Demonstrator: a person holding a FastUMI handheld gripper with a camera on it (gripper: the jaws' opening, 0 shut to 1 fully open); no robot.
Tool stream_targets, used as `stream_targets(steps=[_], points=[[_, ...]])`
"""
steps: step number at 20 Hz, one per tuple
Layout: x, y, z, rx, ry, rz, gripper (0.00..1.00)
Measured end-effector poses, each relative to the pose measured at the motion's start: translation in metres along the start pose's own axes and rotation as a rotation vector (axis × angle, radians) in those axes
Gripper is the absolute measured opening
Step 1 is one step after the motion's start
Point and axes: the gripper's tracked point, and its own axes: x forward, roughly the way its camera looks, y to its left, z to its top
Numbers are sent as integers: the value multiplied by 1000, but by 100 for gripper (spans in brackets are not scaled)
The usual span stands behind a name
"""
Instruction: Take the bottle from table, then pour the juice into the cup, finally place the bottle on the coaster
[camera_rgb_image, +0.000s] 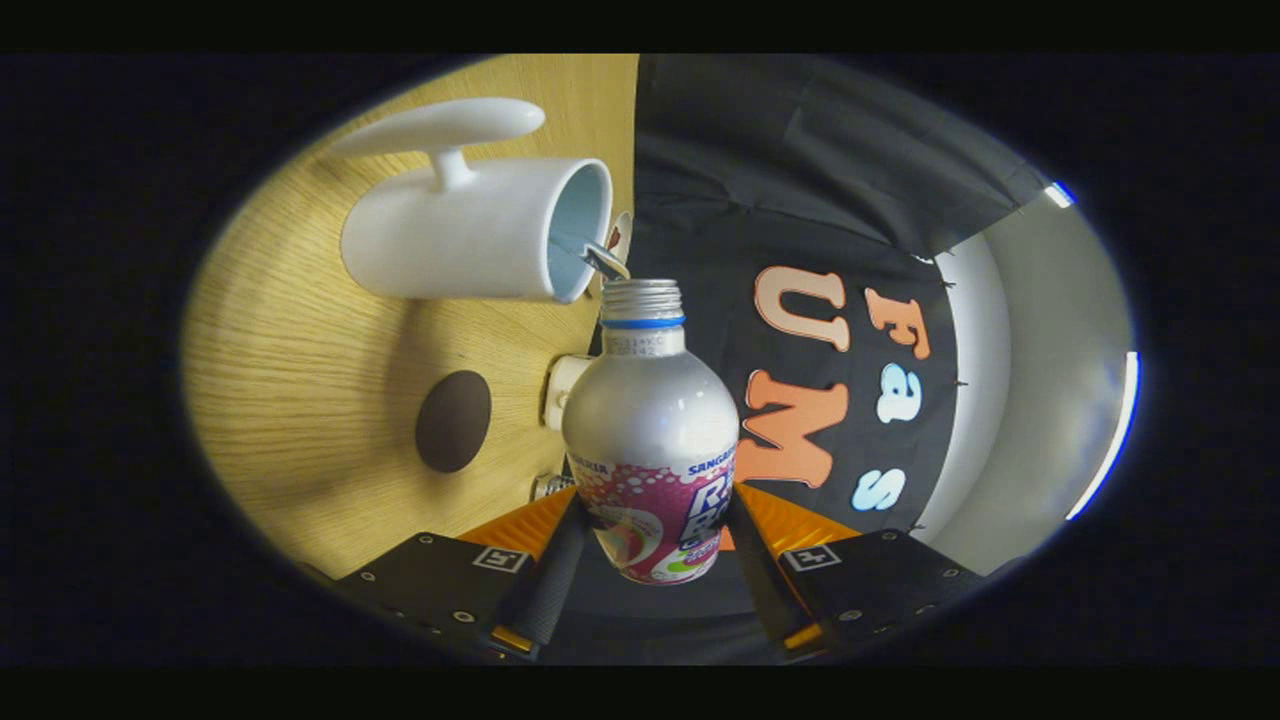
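Claw (655, 560) clamped on bottle (650, 440), both fingers pressing its sides. Bottle uncapped, tilted, mouth just beside rim of white cup (470, 240). Dark coaster (453, 421) on wooden worktop (290, 350), apart from cup.

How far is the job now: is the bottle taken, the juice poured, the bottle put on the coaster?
Taken: the hand-held gripper is shut on the bottle, both fingers on its sides. In hand: the view is rolled, the uncapped neck beside the white cup's mouth; no juice stream is visible. Left: placing it on the dark round coaster, bare.
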Motion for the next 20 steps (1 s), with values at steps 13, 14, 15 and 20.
stream_targets(steps=[13,14,15,20], points=[[8,-18,2,-14,-6,-19,77],[8,-19,3,-14,-8,-20,77],[8,-21,3,-15,-9,-23,77],[8,-23,5,-29,-13,-28,77]])
